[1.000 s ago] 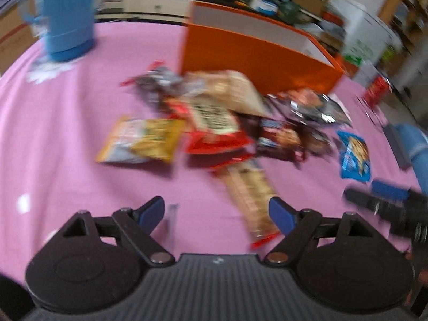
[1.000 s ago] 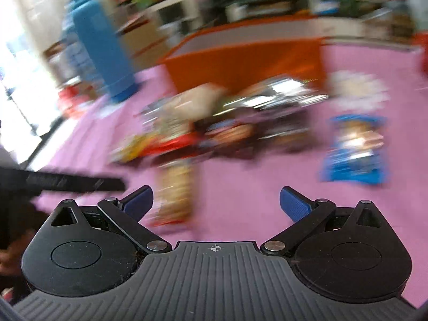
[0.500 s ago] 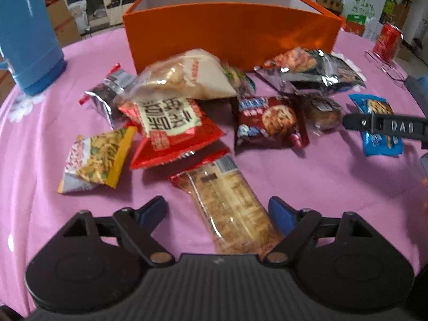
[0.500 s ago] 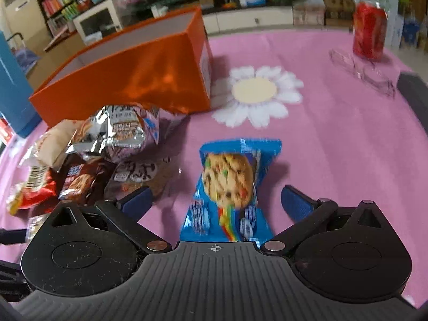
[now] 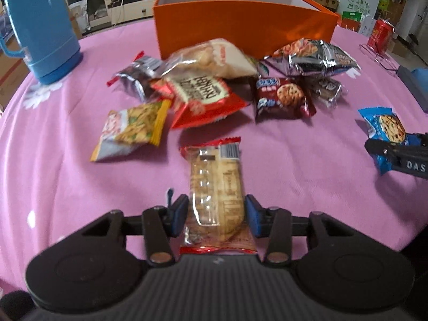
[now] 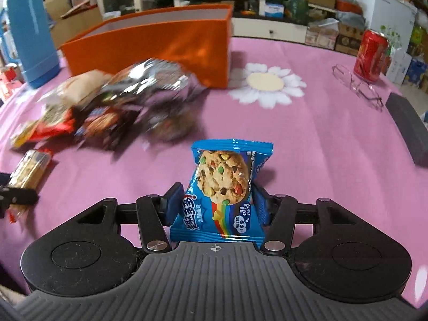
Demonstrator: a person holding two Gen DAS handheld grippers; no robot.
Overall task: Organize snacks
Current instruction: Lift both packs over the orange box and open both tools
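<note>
Blue thermos (image 5: 40,26): standing at the far left of the pink tabletop (image 5: 67,165), well apart from the snacks.
Yellow snack bag (image 5: 132,129): lying flat at the left edge of the snack pile.
Snack pile (image 5: 214,80): resting just in front of the orange box (image 5: 240,24), with a red packet, a pale bag, a chocolate cookie pack and a silver bag overlapping.
Left gripper (image 5: 216,215): its blue fingers (image 5: 178,214) are pressing both sides of the clear cracker packet (image 5: 216,187), gripping it near its close end.
Cracker packet position: lying lengthwise toward the pile, apart from it.
Right gripper (image 6: 215,204): its fingers (image 6: 174,206) are squeezing the blue cookie packet (image 6: 222,187), which is standing tilted up between them.
Cookie packet position: sitting near the right of the pile, in front of the daisy print (image 6: 267,84).
Glasses (image 6: 358,85): lying beside the red can (image 6: 370,52) at the far right.
</note>
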